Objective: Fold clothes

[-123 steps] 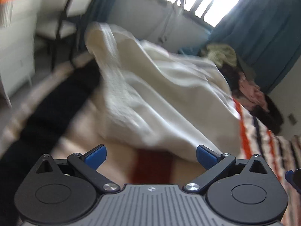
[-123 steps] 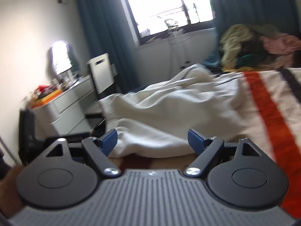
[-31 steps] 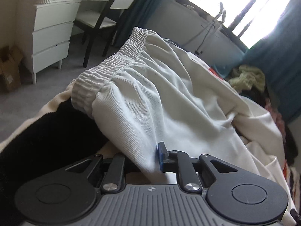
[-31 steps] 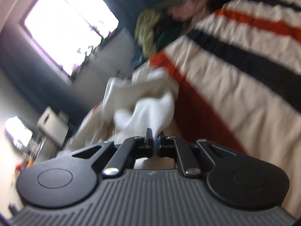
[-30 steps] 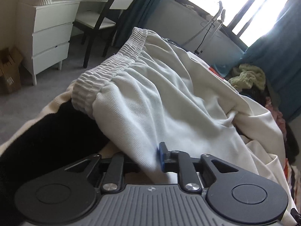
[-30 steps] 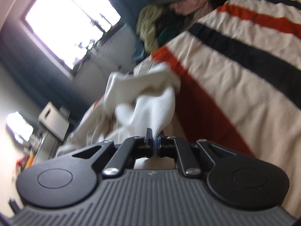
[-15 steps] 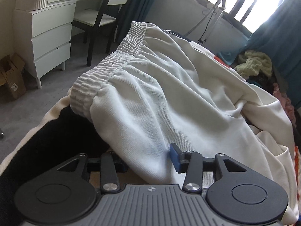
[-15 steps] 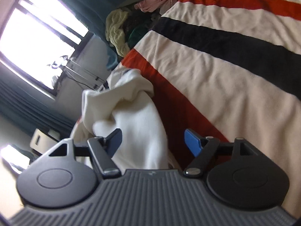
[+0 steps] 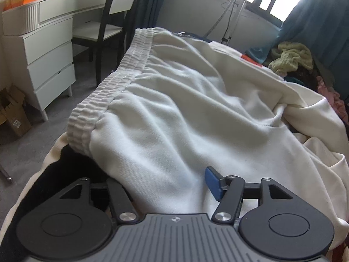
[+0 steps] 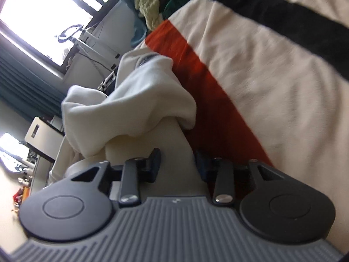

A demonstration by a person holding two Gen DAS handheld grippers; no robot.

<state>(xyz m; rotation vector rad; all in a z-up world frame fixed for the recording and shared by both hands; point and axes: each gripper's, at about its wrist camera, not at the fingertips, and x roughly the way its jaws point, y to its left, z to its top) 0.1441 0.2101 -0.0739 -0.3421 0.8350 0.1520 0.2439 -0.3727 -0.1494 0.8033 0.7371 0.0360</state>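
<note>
White ribbed-knit sweatpants (image 9: 185, 113) with a gathered elastic waistband (image 9: 109, 93) lie rumpled on the striped blanket (image 10: 272, 69). The left gripper (image 9: 168, 181) is spread wide, cloth draped over its left finger, blue pad (image 9: 212, 182) bare. The right gripper (image 10: 177, 163) is parted around a cream fold of the fabric.

Soft ribbed-knit white trousers (image 9: 174, 113), matt black plastic tongs (image 9: 165, 187), woolly striped blanket (image 10: 272, 69)

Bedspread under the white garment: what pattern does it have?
The bedspread is cream with broad black and orange-red stripes, clearest in the right wrist view.
</note>
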